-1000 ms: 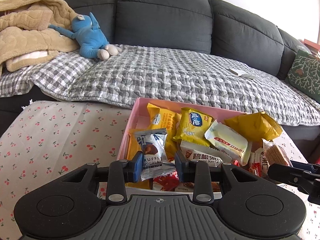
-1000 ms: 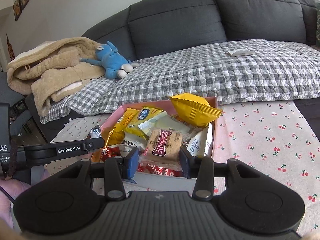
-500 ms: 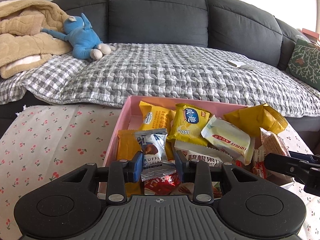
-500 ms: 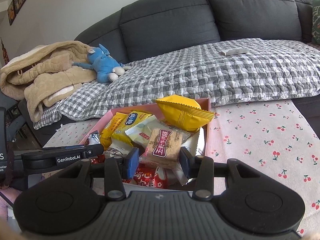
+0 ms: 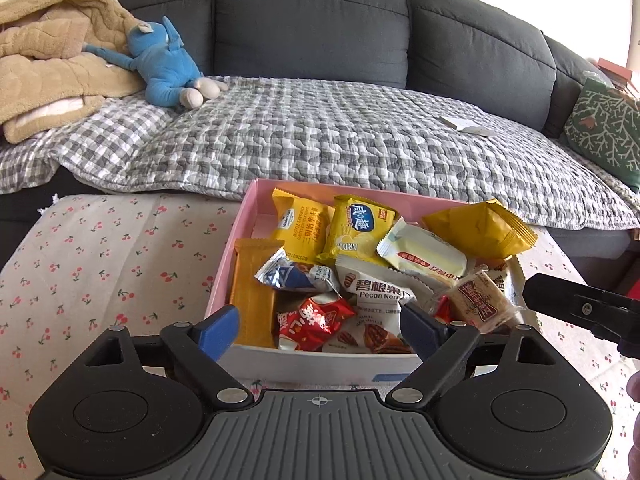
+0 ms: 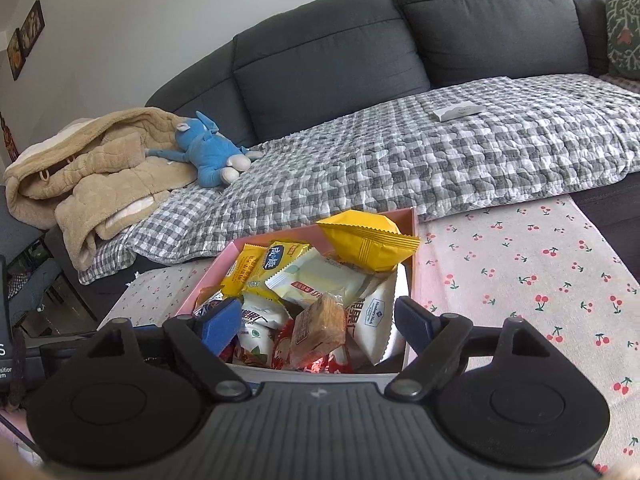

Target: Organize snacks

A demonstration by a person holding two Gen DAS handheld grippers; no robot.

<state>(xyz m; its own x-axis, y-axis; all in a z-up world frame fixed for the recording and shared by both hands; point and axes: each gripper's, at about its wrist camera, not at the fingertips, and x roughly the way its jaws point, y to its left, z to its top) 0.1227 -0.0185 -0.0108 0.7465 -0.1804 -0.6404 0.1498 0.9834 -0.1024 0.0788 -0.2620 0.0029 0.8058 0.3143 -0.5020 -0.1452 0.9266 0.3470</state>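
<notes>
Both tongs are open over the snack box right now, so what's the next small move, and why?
Probably ease both tongs back from the pink box. The left tongs stand wide open with the silver-blue chocolate packet lying loose among the snacks, and the right tongs are open too, the brown cracker packet tilted inside the box between the fingers. Nothing appears gripped.

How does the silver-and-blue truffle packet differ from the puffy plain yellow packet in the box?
The truffle packet is silver and blue with printed lettering; the puffy yellow packet is plain gold-yellow. The truffle packet lies low among the other snacks toward the left side of the pink box; the yellow one sits on top of the pile at the far right, poking above the rim. The truffle packet looks flatter, the yellow one inflated. Both are sealed with crimped ends.
</notes>
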